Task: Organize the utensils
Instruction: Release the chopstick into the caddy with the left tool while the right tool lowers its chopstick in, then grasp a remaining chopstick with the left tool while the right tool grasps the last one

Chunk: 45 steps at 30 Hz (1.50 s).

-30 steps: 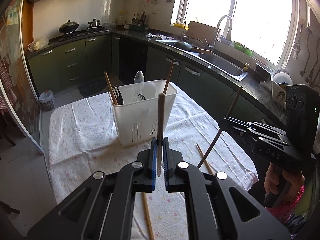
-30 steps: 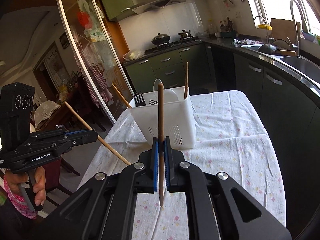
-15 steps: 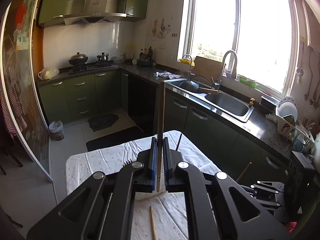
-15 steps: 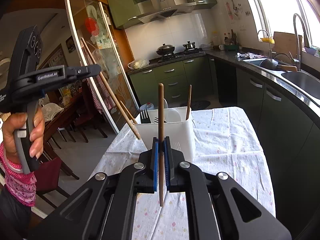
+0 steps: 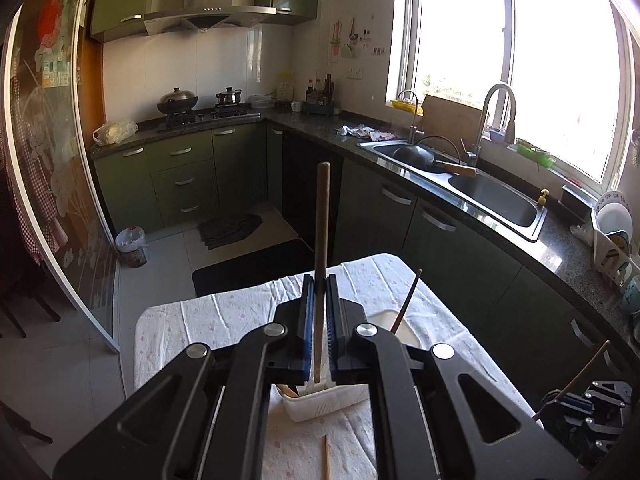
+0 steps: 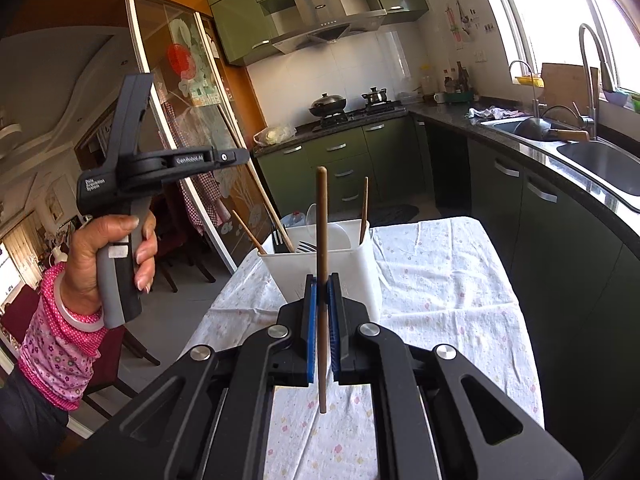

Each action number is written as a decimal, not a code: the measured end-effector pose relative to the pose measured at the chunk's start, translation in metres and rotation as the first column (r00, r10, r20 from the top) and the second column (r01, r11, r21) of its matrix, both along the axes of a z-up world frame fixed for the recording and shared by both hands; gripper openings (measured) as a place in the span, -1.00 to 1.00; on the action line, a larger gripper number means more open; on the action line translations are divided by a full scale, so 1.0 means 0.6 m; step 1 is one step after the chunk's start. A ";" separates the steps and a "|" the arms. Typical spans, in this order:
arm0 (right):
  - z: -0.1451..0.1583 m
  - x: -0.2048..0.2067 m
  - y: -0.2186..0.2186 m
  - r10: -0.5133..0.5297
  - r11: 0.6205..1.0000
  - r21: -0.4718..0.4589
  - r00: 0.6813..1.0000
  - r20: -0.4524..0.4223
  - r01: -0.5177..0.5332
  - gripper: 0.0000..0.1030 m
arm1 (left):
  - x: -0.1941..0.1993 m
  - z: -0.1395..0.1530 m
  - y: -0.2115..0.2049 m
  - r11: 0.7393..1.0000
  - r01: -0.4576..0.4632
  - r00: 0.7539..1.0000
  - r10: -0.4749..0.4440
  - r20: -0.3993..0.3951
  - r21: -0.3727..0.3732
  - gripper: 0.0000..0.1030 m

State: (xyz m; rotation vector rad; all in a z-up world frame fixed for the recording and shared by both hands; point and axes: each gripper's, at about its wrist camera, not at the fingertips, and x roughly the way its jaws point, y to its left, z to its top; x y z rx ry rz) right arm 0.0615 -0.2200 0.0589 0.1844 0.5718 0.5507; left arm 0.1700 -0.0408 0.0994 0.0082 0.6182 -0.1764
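on a table point(image 6: 448, 292) draped in a white flowered cloth stands the white plastic utensil holder point(image 6: 344, 260), near the cloth's far left part in the right wrist view. it already holds a dark fork point(image 6: 280, 238), a clear spoon point(image 6: 316, 220), and upright brown chopsticks, one at its right corner point(image 6: 364, 210) and one leaning out at its left point(image 6: 249, 232). the right gripper point(image 6: 322, 312) has its blue-padded jaws clamped together on a brown chopstick point(image 6: 321, 240), held upright in front of the holder, its lower end hanging free above the cloth. to the left in the same view, a hand point(image 6: 108, 256) in a pink dotted sleeve grasps the handle of the left gripper point(image 6: 240, 156), raised above the holder's left side; its chopstick point(image 6: 272, 212) slants down with its lower end inside the holder's left part. in the left wrist view the left gripper point(image 5: 319, 312) is likewise closed on that brown chopstick point(image 5: 322, 240), and the holder point(image 5: 332, 400) lies directly beneath it, mostly hidden by the jaws. one loose chopstick point(image 5: 327, 456) lies on the cloth nearer the camera. beyond the table: green kitchen cabinets point(image 5: 180, 176), a stove with pots point(image 5: 200, 108), a steel sink point(image 5: 472, 188) holding a dark pan, and a bright window point(image 5: 520, 48).
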 end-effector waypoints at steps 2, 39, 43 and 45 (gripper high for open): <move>0.004 0.002 0.004 0.001 1.000 -0.003 1.000 0.006 -0.001 -0.88 | 0.003 -0.027 -0.002 1.000 0.004 0.999 -0.003 -0.037 0.009 -0.88; 0.002 0.158 0.085 -0.107 0.990 -0.082 0.989 0.099 0.116 -0.65 | -0.128 -0.220 0.006 0.990 0.139 0.924 -0.131 -0.360 -0.005 0.08; -0.014 0.082 0.034 -0.105 0.992 -0.056 0.990 0.097 0.111 -0.50 | -0.108 -0.285 -0.007 0.990 0.140 0.874 -0.125 -0.469 -0.004 0.08; -0.031 0.058 0.004 -0.122 0.991 -0.039 0.990 0.076 0.126 -0.50 | -0.097 -0.317 -0.015 0.990 0.143 0.843 -0.120 -0.524 0.004 0.08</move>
